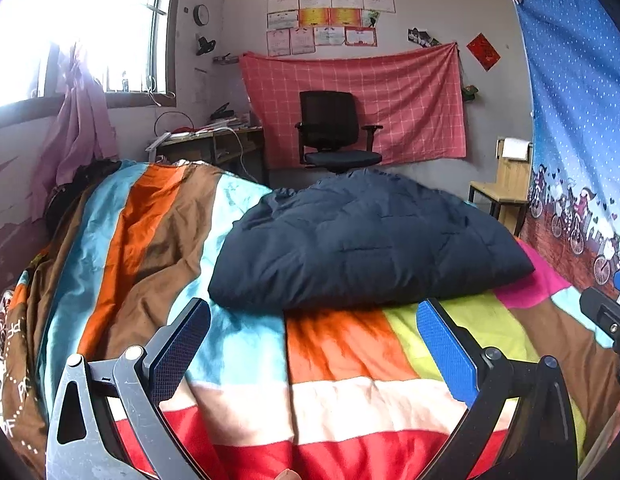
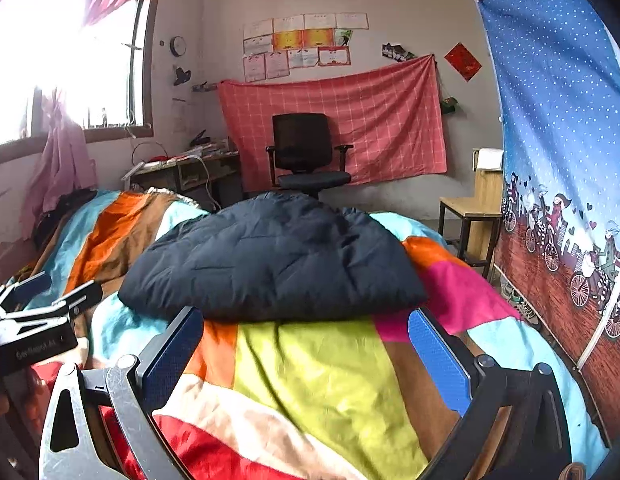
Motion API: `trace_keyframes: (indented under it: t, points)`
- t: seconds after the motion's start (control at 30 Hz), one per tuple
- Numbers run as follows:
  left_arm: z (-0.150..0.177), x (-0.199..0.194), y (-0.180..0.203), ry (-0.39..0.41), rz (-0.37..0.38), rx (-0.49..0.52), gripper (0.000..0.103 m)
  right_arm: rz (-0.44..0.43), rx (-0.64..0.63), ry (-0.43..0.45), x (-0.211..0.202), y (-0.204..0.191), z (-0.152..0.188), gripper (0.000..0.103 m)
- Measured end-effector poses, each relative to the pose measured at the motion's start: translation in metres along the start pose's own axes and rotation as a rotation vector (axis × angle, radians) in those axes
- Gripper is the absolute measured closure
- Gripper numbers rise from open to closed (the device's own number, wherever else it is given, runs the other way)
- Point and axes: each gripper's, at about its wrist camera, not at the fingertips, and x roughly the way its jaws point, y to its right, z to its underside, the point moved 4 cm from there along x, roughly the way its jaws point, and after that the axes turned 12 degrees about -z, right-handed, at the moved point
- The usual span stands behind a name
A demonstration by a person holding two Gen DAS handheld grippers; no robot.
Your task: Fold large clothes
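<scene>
Both the left gripper and right gripper stood wide open and empty short of the folded navy jacket, whose puffy padding could spring the fold apart.

1. This is a bedroom in a home that also serves as a study.
2. A bed with a bright striped blanket fills the foreground.
3. A black office chair stands at the far wall, beside a cluttered desk under the window.
4. Paper certificates are stuck to the wall, and a round clock hangs near the window.
5. A pink checked cloth is pinned across the wall behind the chair.
6. A blue curtain printed with cartoon cyclists hangs on the right, and a pink curtain is gathered at the window.
7. A wooden chair stands by the blue curtain.
</scene>
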Motion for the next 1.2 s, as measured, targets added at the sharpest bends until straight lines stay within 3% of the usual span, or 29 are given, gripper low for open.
trace_keyframes:
  t: [0.27, 0.77, 1.2]
  points:
    - [0.023, 0.007, 0.000, -0.071, -0.018, 0.023, 0.002, 0.010, 0.013, -0.054, 0.001, -0.002, 0.023, 0.000]
    - [0.024, 0.004, 0.002, -0.058, -0.033, 0.031, 0.002, 0.024, 0.051, -0.067, 0.003, 0.008, 0.037, 0.000]
    - [0.033, 0.011, -0.004, -0.101, -0.035, 0.020, 0.002, 0.020, 0.062, -0.054, 0.005, 0.007, 0.036, 0.000]
